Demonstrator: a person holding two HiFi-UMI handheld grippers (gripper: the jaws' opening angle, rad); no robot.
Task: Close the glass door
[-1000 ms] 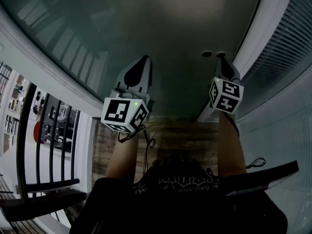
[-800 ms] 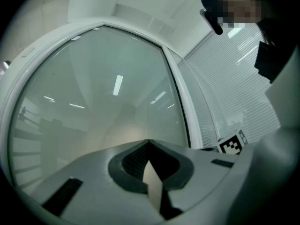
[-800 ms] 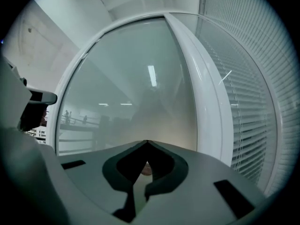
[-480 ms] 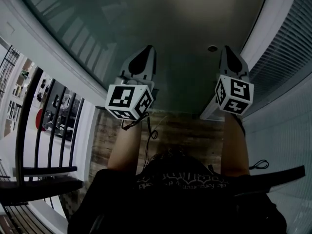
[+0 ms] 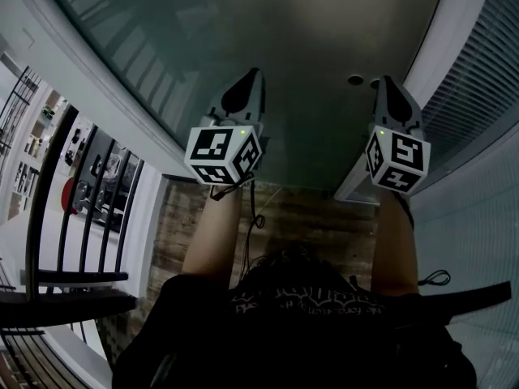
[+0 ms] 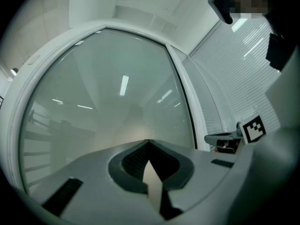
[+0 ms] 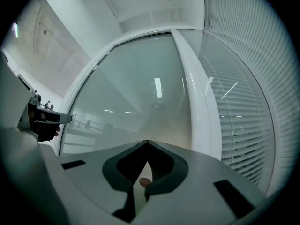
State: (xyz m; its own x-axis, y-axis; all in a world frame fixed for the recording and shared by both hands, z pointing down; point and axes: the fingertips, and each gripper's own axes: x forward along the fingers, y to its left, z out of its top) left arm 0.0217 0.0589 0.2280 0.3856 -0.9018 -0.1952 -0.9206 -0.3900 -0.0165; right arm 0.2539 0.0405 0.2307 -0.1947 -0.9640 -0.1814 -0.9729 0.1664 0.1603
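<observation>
While both tools point at the pane, the frosted glass door (image 5: 243,31) fills the head view from 10 to 1 o'clock, its white frame (image 5: 442,35) running down at 2 o'clock beside the blinds (image 5: 486,87). The left gripper (image 5: 254,74) sits at 12 o'clock and the right gripper (image 5: 384,81) at 1 o'clock, close to a small dark round fitting (image 5: 355,79) on the door. In its own view the left gripper (image 6: 149,142) has its jaws pressed together on nothing. The right gripper (image 7: 147,143) is likewise fully closed and empty. Whether either tip actually touches the glass, or whether the door is already home in its frame, cannot be told. The likeliest trouble is a narrow closed tip skidding across smooth glass under a push. The right one could then slide toward the frame edge at 2 o'clock and catch between door and frame. Uneven pressure from the two hands could also send the door in too fast, so that it bangs against the frame. By count there is one glass door, one white frame, one round fitting and one set of blinds. There are two grippers, each with one marker cube (image 5: 224,154), making two cubes. One dark railing (image 5: 81,209) stands at 8 o'clock, and one strip of wooden floor (image 5: 312,217) lies at 6 o'clock.
</observation>
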